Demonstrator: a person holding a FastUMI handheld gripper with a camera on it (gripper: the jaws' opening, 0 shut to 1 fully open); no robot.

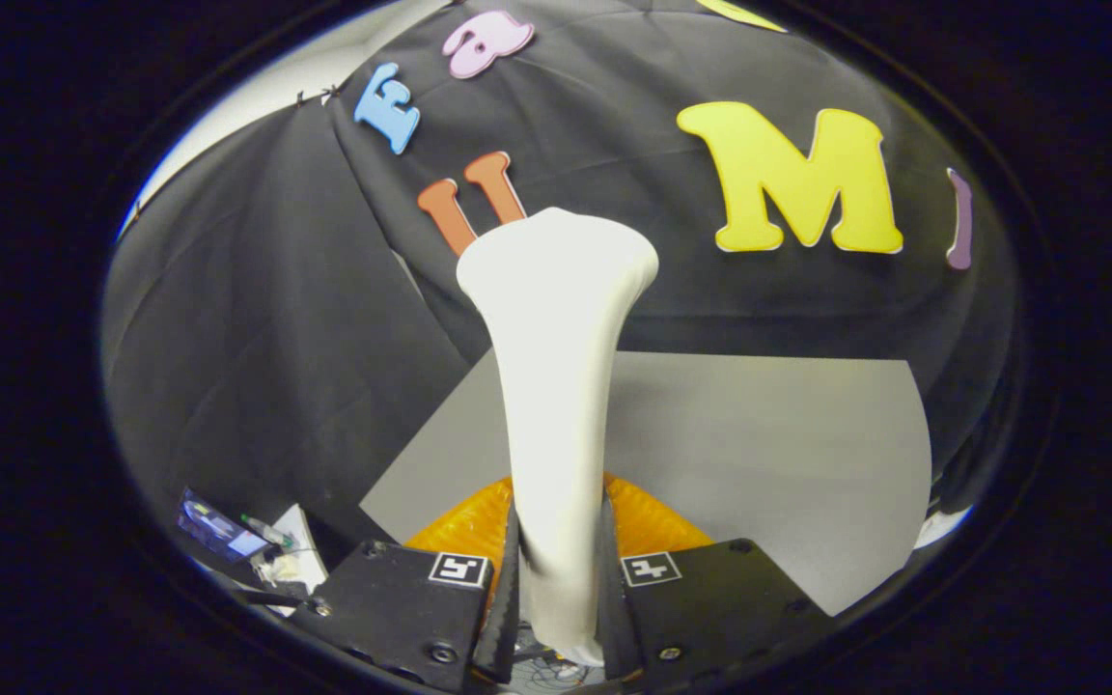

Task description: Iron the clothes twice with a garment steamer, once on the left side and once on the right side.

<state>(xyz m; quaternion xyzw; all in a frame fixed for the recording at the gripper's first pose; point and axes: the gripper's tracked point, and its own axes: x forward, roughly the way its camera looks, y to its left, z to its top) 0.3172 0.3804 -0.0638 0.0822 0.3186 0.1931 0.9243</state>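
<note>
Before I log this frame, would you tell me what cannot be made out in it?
- Garment steamer, gripper view: its handle runs down between the fingers of the gripper, which is shut on it; the lower end is hidden there, and its steam face points away.
- Orange item: mostly covered by the steamer and fingers, so I cannot identify it.
- Clutter beside the fingers: too small to tell.

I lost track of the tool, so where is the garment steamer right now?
In the gripper view the white garment steamer stands upright, clamped between the gripper fingers, its wide head rising ahead of them above the orange object and grey surface.
</note>
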